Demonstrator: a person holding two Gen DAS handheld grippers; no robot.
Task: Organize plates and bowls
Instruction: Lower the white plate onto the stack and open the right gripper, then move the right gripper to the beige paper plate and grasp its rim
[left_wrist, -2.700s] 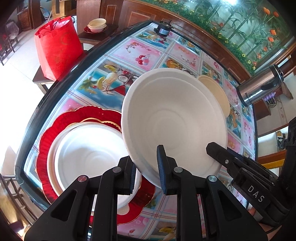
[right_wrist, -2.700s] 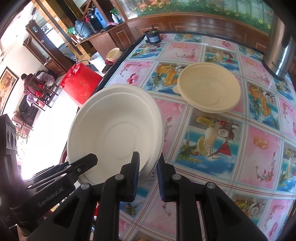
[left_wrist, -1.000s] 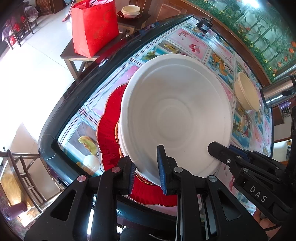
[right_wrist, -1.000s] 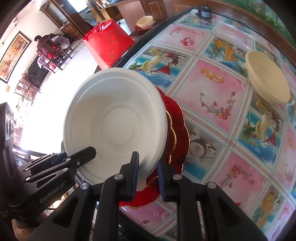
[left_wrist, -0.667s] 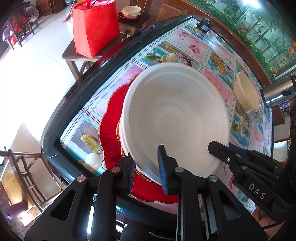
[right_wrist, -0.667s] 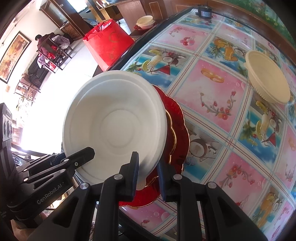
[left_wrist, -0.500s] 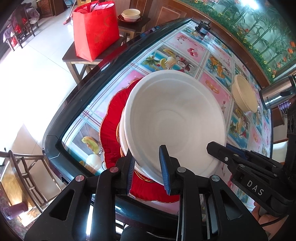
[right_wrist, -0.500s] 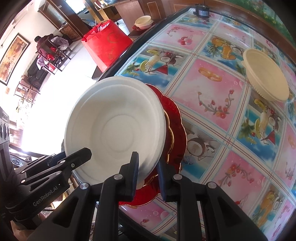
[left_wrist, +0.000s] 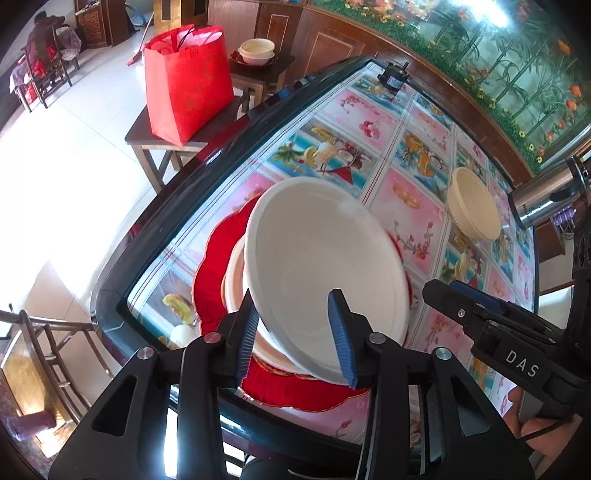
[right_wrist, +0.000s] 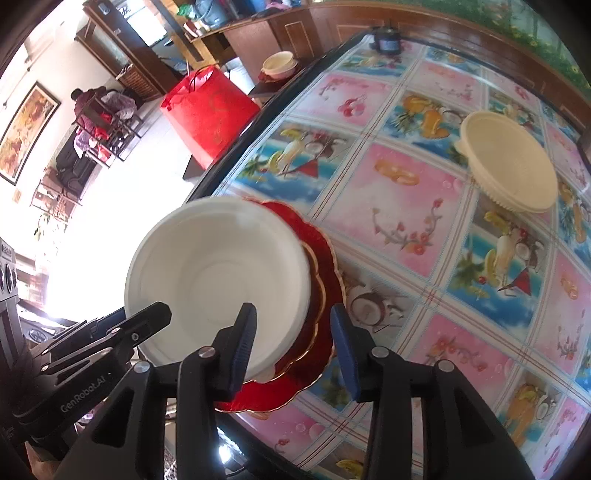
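Note:
A white bowl (left_wrist: 325, 258) rests tilted on another white bowl (left_wrist: 234, 284), which sits on a red scalloped plate (left_wrist: 214, 269) near the table's corner. My left gripper (left_wrist: 293, 336) is open, its jaws on either side of the top bowl's near rim. My right gripper (right_wrist: 293, 343) is open beside the same white bowl (right_wrist: 218, 277) and above the red plate (right_wrist: 328, 280). A cream bowl (right_wrist: 509, 170) stands farther along the table; it also shows in the left wrist view (left_wrist: 472, 206).
The table (right_wrist: 406, 177) has a glass top over a fruit-print cloth and a dark rim. A steel kettle (left_wrist: 543, 199) stands at the far right. A red bag (left_wrist: 188, 77) sits on a side stool beyond the table's edge.
Both grippers have opened and let go of the white bowl, which now rests on the stack over the red plate. Both have drawn back a little.

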